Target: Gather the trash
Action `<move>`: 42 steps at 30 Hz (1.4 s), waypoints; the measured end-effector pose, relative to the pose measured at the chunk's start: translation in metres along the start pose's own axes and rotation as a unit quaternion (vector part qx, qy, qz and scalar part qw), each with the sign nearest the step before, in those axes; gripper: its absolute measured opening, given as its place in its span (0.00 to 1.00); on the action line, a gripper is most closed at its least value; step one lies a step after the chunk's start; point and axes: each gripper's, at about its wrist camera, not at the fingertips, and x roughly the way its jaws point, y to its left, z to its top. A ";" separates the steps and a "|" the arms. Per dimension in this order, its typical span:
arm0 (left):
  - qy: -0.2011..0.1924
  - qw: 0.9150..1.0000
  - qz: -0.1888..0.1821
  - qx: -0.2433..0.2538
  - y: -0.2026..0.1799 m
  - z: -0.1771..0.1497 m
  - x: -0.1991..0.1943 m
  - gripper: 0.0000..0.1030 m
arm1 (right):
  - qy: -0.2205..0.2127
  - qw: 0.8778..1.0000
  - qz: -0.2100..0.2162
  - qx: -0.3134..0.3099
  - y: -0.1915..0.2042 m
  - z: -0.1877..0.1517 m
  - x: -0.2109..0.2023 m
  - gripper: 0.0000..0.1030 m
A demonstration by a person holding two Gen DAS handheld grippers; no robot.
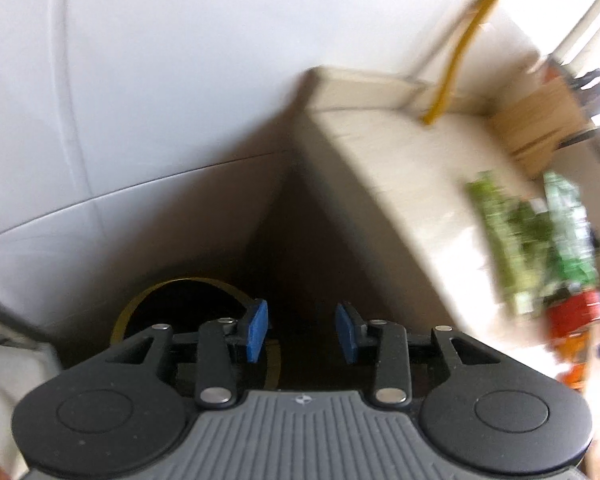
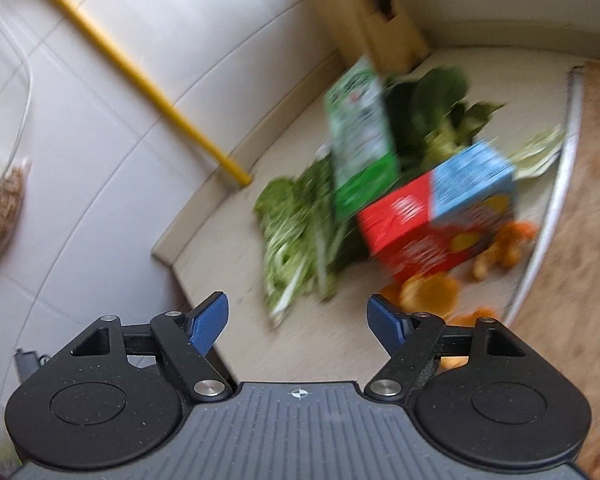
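The trash lies heaped on the pale worktop (image 2: 228, 320) ahead of your right claw (image 2: 298, 322): a green carton (image 2: 360, 140) leans over a red-and-blue box (image 2: 440, 208), with leafy green scraps (image 2: 296, 232) to their left and darker green leaves (image 2: 436, 100) behind. Orange peel pieces (image 2: 428, 290) lie in front of the box and beside it, the nearest just past your right claw's right finger. All of this is motion-blurred, so print on the cartons cannot be read.

Your right claw hangs above the worktop's near edge with its blue pads (image 2: 208, 322) wide apart — nothing between them.

Beyond the heap a wooden knife block (image 2: 364, 12) stands at the tiled wall (image 2: 100, 120), and a yellow pole (image 2: 140, 80) slants down to meet the worktop's back edge. A round board (image 2: 580, 200) with a metal rim borders the heap on the right.

Your left claw (image 1: 302, 332) points down into the dark gap beside the worktop's end, its blue pads (image 1: 258, 330) apart and empty. Below it stands a round bin (image 1: 140, 308) with a yellow-green rim and a dark interior, on the floor against the white wall. From this view the same heap (image 1: 540, 240) shows at far right, blurred.
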 end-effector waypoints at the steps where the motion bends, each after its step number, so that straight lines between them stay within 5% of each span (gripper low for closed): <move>1: -0.001 1.000 -0.015 0.000 -0.010 0.001 -0.001 0.36 | -0.006 1.000 -0.001 0.005 -0.006 0.003 -0.003 0.81; 7: -0.009 0.994 -0.105 0.001 -0.067 0.006 -0.003 0.54 | -0.034 0.999 -0.005 0.038 -0.043 0.021 -0.023 0.83; 14: -0.037 0.988 -0.146 0.030 -0.133 0.013 -0.003 0.62 | -0.050 0.996 0.010 0.073 -0.083 0.040 -0.034 0.84; 30: -0.024 0.981 -0.139 0.133 -0.225 0.032 0.028 0.63 | -0.047 0.989 0.039 0.134 -0.132 0.052 -0.028 0.84; 38: -0.007 0.978 -0.136 0.156 -0.207 0.051 0.062 0.58 | -0.076 0.991 0.023 0.112 -0.109 0.065 -0.035 0.85; 42: 0.018 0.979 -0.159 0.129 -0.194 0.057 0.081 0.55 | -0.065 0.992 0.015 0.107 -0.099 0.069 -0.024 0.85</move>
